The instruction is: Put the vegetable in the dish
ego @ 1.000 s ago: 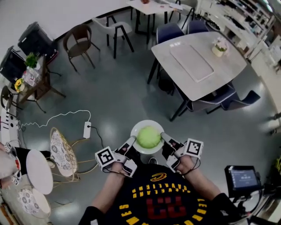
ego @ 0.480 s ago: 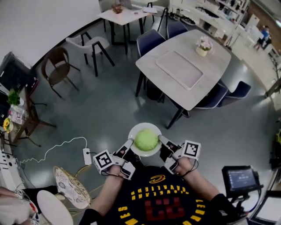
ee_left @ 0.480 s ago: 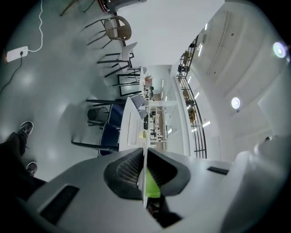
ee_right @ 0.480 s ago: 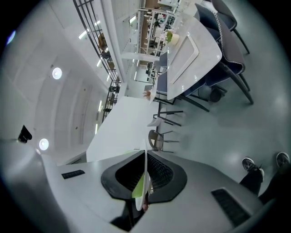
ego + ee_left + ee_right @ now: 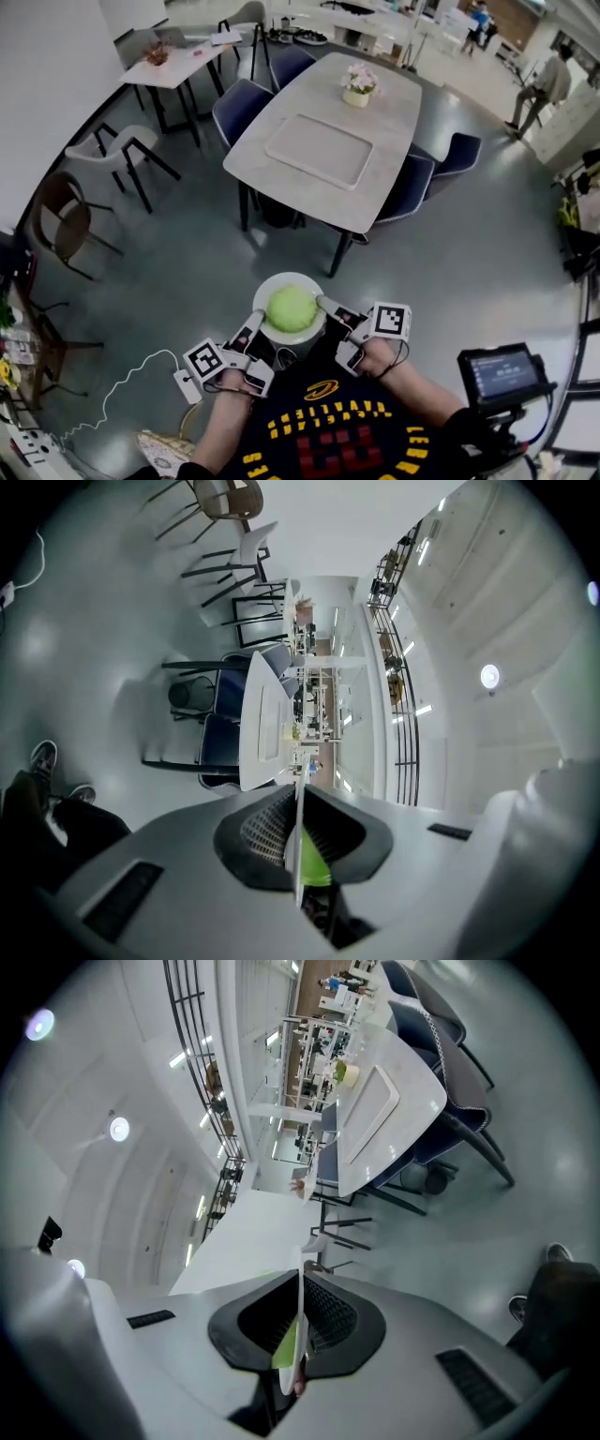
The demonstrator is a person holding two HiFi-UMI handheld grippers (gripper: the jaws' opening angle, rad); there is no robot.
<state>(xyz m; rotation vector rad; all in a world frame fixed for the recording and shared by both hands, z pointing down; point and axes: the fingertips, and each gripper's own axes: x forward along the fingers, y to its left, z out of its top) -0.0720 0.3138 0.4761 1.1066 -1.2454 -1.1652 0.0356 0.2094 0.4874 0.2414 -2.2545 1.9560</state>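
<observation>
A round green vegetable lies in a white dish that I carry in the air in front of me. My left gripper is shut on the dish's left rim, my right gripper on its right rim. In the left gripper view the dish shows edge-on between the left gripper jaws, with green beside it. The right gripper view has the same thin dish clamped in the right gripper.
A long white table with a tray and a flower pot stands ahead, blue chairs round it. A brown chair is at left. People stand far right. A screen is at my right.
I have carried the dish with the vegetable toward the long white table, which now lies nearer and more central. Both grippers keep their hold on the rim.
</observation>
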